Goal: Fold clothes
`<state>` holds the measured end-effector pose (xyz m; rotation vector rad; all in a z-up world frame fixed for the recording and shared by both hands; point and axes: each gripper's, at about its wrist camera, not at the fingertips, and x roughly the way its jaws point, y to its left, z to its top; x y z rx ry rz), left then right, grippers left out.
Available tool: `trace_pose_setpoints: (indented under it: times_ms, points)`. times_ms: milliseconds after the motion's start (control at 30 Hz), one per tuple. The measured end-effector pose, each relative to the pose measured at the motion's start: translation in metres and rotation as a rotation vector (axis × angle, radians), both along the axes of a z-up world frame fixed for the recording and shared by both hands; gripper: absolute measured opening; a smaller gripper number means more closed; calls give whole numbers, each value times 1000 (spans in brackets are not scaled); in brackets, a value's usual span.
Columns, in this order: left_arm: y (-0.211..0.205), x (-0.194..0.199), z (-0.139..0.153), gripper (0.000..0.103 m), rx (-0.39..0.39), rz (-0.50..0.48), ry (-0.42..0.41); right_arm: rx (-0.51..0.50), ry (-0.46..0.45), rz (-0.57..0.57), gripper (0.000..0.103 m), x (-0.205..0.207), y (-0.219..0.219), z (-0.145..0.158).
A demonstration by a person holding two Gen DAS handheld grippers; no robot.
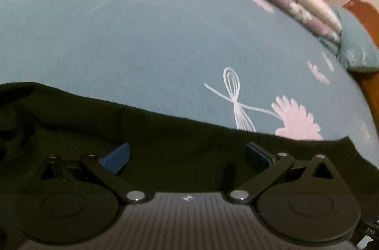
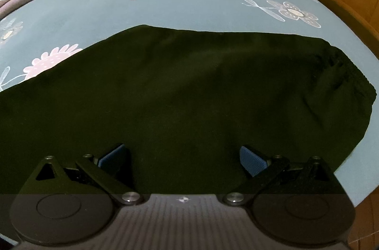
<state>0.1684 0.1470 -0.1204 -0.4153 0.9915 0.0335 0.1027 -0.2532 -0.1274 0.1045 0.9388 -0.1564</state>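
On blue floral bedsheet (image 2: pixel 189 8), dark garment (image 2: pixel 189 89) beneath both gaping tools, left (image 1: pixel 187 158), right (image 2: pixel 184 158).

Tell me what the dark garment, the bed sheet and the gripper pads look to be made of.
Black garment: soft matte knit, apparently cotton-like; it lies limp with a gathered ribbed band at one end.
Blue floral bed sheet: smooth woven fabric, printed flowers.
Blue pads on the right hand-held gripper: ribbed, probably rubber or textured plastic.
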Motion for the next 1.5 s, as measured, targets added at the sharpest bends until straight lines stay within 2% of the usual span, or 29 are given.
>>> trace_pose_setpoints:
  times_ms: [67, 133, 233, 267, 333, 433, 500, 533, 600, 700, 833, 967, 1133, 1500]
  points:
    - [3, -5, 23, 97, 7, -14, -11, 17, -25, 16, 103, -7, -2, 1]
    - [9, -19, 60, 97, 75, -19, -77, 70, -69, 21, 103, -18, -6, 3]
    - [29, -50, 114, 98, 146, -2, -200, 234, -144, 31, 103, -39, -14, 6]
    - [39, -62, 129, 98, 157, 9, -240, 293, -156, 34, 103, -43, -17, 5]
    - [59, -81, 143, 98, 139, 26, -289, 348, -169, 48, 103, -48, -17, 2]
    - [94, -107, 126, 98, 72, 95, -282, 351, -173, 76, 103, -49, -11, 4]
    - [116, -122, 103, 95, 24, 153, -267, 366, -174, 97, 103, -50, -8, 7]
    - [126, -128, 92, 92, -3, 178, -258, 373, -176, 111, 103, -50, -6, 10]
    - [145, -140, 69, 77, -87, 216, -245, 375, -182, 137, 103, -51, -2, 15]
    - [163, -155, 42, 77, -165, 266, -258, 349, -185, 142, 103, -51, 4, 21]
    - [174, -171, 16, 77, -290, 285, -316, 324, -179, 133, 103, -50, 11, 25]
    - [180, -178, -9, 77, -411, 314, -302, 285, -166, 140, 103, -47, 18, 26]
    - [184, -179, -38, 77, -486, 357, -253, 276, -151, 123, 103, -45, 18, 23]
    - [198, -169, -54, 79, -625, 394, -290, 280, -121, 76, 103, -45, 11, 12]
